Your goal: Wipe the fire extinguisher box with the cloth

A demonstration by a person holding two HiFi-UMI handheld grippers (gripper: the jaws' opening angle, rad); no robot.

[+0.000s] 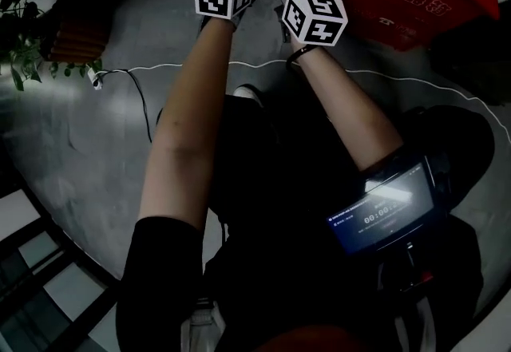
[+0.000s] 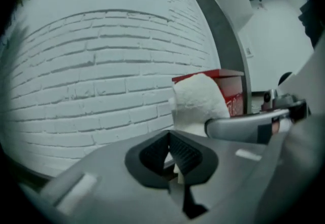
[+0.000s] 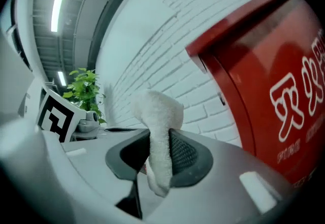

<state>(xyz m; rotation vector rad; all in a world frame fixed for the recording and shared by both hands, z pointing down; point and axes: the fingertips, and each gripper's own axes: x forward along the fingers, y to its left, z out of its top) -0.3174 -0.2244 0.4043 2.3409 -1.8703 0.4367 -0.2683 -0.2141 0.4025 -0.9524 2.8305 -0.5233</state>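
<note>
The red fire extinguisher box (image 3: 274, 91) stands against the white brick wall (image 2: 101, 65); its inside does not show. The right gripper (image 3: 160, 152) holds the white cloth (image 3: 157, 116) tightly between its jaws, just beside the box. The left gripper (image 2: 170, 154) is almost closed on a thin white edge, apparently of the same cloth.

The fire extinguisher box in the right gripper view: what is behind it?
A white brick wall stands behind the red fire extinguisher box. The stretch of wall that the box covers, and how the box is fixed to it, cannot be seen.
</note>
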